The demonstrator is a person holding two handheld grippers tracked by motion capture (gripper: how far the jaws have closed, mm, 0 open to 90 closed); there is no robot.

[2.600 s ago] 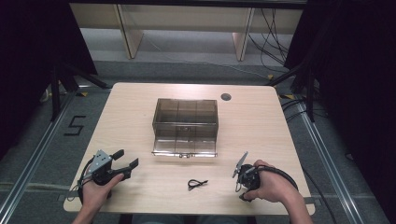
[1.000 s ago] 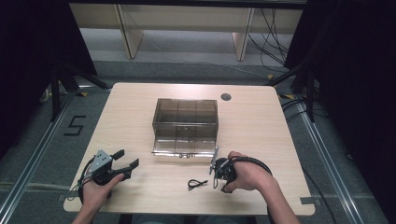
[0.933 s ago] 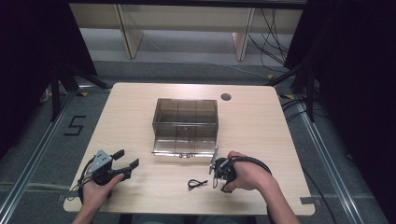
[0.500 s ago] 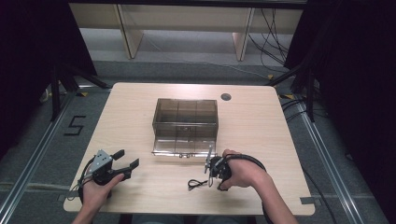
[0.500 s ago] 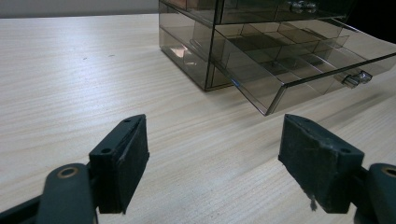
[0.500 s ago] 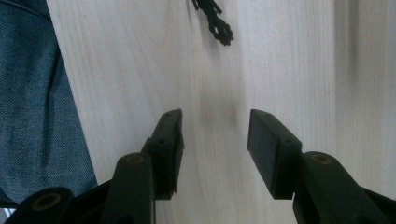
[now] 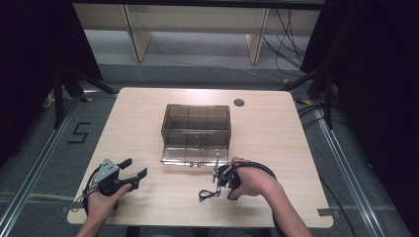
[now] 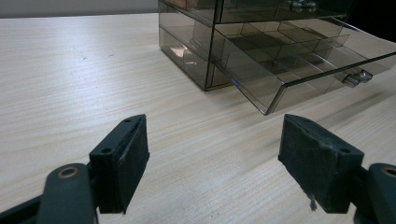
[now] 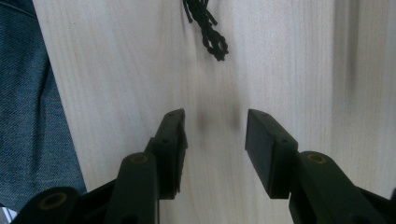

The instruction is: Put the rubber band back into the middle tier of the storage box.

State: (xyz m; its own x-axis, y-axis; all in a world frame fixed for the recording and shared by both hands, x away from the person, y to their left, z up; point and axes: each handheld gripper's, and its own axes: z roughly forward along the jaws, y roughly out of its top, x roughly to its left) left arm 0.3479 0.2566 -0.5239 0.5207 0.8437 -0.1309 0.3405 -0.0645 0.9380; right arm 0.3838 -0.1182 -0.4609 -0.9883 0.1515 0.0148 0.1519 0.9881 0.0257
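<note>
A smoked clear drawer box (image 7: 196, 126) stands mid-table, its bottom drawer (image 7: 193, 155) pulled out toward me. A small black twisted cord (image 7: 208, 194) lies on the wood near the front edge. My right gripper (image 7: 218, 179) hovers just right of the cord, pointing down at the table. In the right gripper view its jaws stand open (image 9: 215, 126) over bare wood, with the cord (image 9: 205, 23) a little ahead of them. My left gripper (image 7: 136, 167) rests at the front left, open wide and holding nothing. The left gripper view (image 8: 212, 140) looks toward the box (image 8: 210, 42) and its open drawer (image 8: 299, 70).
A round dark grommet (image 7: 239, 102) sits in the table's back right. Blue jeans (image 9: 28, 116) show past the table's front edge. Wooden shelving (image 7: 197, 19) and loose cables (image 7: 291, 44) lie beyond the table's far side.
My right hand has carried its gripper left from the front right of the table to just beside the black cord. The left gripper has stayed still.
</note>
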